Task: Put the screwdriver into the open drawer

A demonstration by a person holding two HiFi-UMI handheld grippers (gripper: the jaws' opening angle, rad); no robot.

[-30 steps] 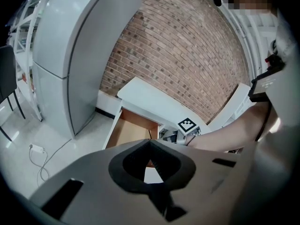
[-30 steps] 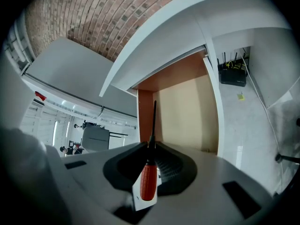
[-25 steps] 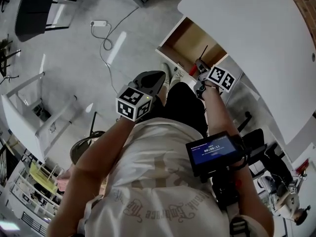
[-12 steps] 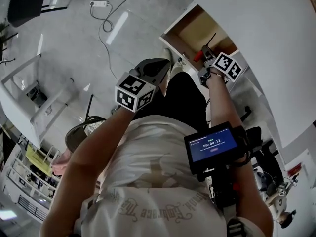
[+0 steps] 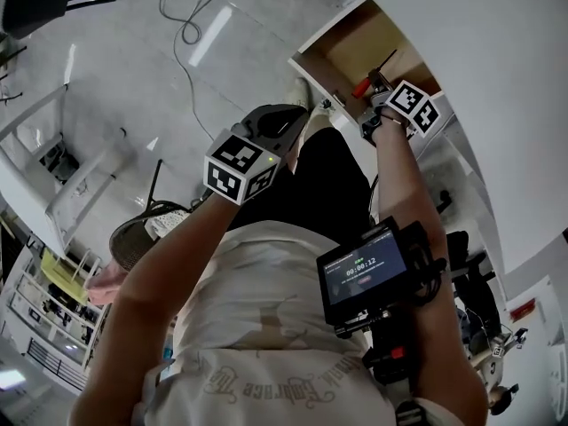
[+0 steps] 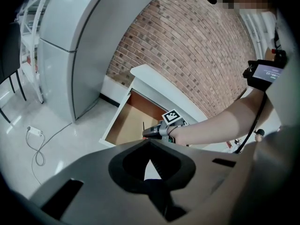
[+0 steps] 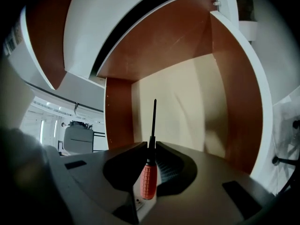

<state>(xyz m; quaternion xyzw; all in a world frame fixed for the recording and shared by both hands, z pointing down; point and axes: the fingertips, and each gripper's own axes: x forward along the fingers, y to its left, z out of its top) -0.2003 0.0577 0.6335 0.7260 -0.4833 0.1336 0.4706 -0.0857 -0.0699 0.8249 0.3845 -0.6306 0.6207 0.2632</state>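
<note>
Right tool (image 7: 150, 146) clamped on the screwdriver (image 7: 149, 175), orange handle sitting behind the tips, black shaft sticking out ahead of them. Open drawer (image 7: 187, 107) lies straight ahead of and below that tool, shaft tip over its pale floor. Left tool (image 6: 150, 143) closed on nothing, well back from the drawer.

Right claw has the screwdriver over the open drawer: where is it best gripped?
Take the screwdriver by its orange ribbed handle, thicker than the shaft. Come from the handle end, as the right claw does, so the tip leads into the drawer.
</note>
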